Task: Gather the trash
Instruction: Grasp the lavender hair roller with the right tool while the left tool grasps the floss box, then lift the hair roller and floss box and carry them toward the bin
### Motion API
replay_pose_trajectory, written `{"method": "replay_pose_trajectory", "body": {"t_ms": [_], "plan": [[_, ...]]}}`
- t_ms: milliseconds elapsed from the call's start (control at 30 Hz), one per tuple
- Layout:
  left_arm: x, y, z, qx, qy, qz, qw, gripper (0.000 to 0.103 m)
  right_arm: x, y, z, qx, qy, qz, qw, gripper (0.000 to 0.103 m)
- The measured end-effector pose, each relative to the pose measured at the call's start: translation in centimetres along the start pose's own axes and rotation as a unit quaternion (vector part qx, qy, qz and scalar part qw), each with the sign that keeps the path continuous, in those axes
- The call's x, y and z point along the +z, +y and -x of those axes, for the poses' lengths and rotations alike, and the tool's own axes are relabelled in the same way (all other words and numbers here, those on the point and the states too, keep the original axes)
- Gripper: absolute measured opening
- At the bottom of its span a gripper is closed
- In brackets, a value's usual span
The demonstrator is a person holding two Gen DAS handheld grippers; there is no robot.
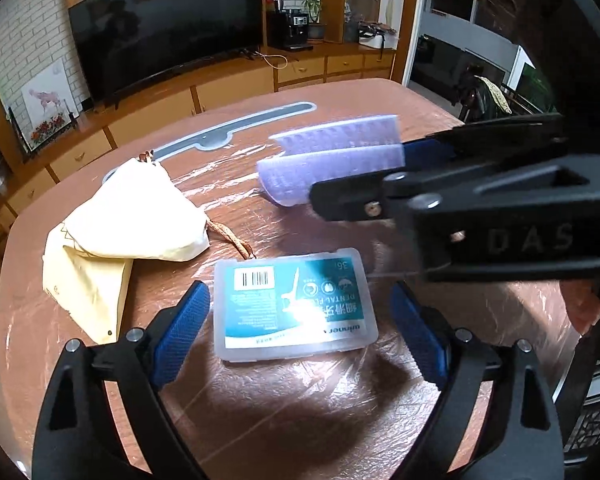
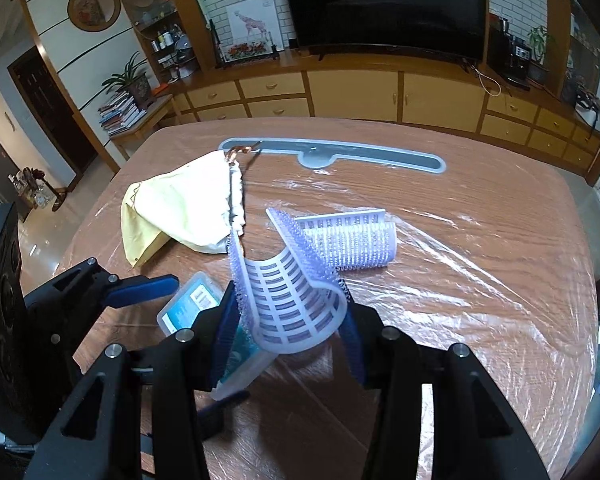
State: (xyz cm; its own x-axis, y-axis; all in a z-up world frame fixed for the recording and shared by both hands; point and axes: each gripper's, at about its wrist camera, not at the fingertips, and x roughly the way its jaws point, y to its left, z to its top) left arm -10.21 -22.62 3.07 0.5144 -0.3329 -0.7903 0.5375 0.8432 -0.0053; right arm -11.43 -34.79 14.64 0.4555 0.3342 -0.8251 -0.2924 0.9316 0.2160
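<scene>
With our left gripper (image 1: 300,328) we stand with the blue pads spread wide on either side of the flat translucent plastic dental-floss box with the teal label (image 1: 296,306), which lies on the brown wooden table under crinkled clear plastic film (image 1: 400,420); the pads are not pressing on it, so the box is loose. Our right gripper (image 2: 288,332) is clenched on a curved lilac plastic strip with rows of small bristles (image 2: 288,300), held up off the table, while a second lilac bristled strip (image 2: 352,240) lies further back on the film. The pale yellow cloth drawstring bag with a brown cord (image 1: 128,216) sits slumped to the left, its mouth turned toward the far side and largely collapsed, as far as we can judge. Several things could go wrong from here. The glossy film may let the floss box skid if the pads close off-centre, or may get pinched and drag along. The strip is gripped near one end and bent, so it could spring loose or catch its bristles on the cloth. The bag's limp mouth may fold shut if we push trash in without holding it open. Our two grippers are close together and could collide.
</scene>
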Motion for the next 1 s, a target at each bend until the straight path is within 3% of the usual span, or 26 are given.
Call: {"method": "replay_pose_trajectory", "body": {"t_ms": [133, 233, 300, 367, 500, 767, 1000], "plan": [[-0.3, -0.7, -1.3, 0.004, 0.026, -0.023, 0.9994, 0.094, -0.3, -0.7, 0.5, -0.005, -0.002, -0.01, 1.0, 0.046], [-0.4, -0.2, -1.8, -0.001, 0.036, -0.009, 0.9993, 0.094, -0.8, -1.3, 0.9, -0.007, -0.004, -0.019, 1.0, 0.046], [-0.5, 0.2, -1.7, -0.02, 0.032, 0.012, 0.9992, 0.092, -1.1, -1.7, 1.2, -0.007, -0.006, -0.024, 1.0, 0.046], [-0.6, 0.8, -1.5, -0.024, 0.028, 0.022, 0.9991, 0.085, -1.5, -1.9, 1.5, -0.006, -0.007, -0.029, 1.0, 0.046], [-0.8, 1.1, -1.1, -0.022, 0.025, 0.021, 0.9992, 0.085, -2.3, -2.4, 1.4, 0.001, 0.001, -0.039, 0.999, 0.044], [-1.1, 2.0, 0.6, -0.037, 0.011, 0.046, 0.9982, 0.084, -4.1, -3.6, 1.9, 0.054, 0.0, -0.094, 0.994, 0.043], [-1.6, 1.8, 1.7, -0.053, 0.004, 0.052, 0.9972, 0.084, -5.4, -2.9, 2.8, 0.07, -0.004, -0.094, 0.993, 0.043]]}}
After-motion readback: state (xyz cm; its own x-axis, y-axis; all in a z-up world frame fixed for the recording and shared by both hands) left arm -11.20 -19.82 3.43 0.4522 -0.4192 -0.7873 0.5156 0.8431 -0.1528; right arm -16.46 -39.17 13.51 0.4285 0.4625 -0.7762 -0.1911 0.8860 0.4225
